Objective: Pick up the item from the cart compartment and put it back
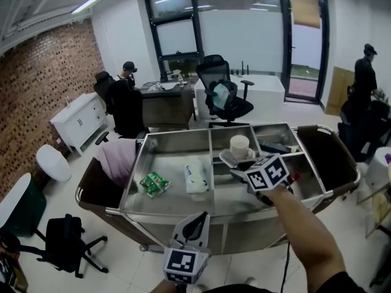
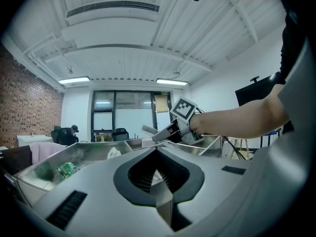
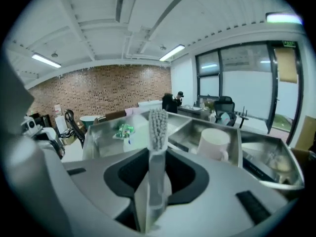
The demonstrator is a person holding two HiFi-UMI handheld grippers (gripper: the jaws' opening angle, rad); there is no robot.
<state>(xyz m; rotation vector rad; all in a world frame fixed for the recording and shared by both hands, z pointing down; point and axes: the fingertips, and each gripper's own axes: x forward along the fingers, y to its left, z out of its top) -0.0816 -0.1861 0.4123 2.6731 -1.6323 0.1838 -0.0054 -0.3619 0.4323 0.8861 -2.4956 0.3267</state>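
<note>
A steel cart (image 1: 160, 213) with several compartments stands in front of me. My right gripper (image 1: 240, 174) hovers over its middle right compartments, shut on a grey toothbrush (image 3: 158, 125) whose bristle head sticks out past the jaws. The toothbrush (image 2: 148, 130) and right gripper (image 2: 167, 133) also show in the left gripper view. A white mug (image 1: 239, 146) on a saucer sits just beyond the right gripper. My left gripper (image 1: 197, 217) is at the cart's front rim, jaws together and nothing between them. A green packet (image 1: 154, 183) and a white tissue pack (image 1: 197, 179) lie in the big left compartment.
A pink cloth (image 1: 117, 157) fills the bag at the cart's left end; a dark bag (image 1: 330, 154) hangs at the right end. A black backpack on a chair (image 1: 61, 242) stands at the lower left. Office chairs, desks and people are farther back.
</note>
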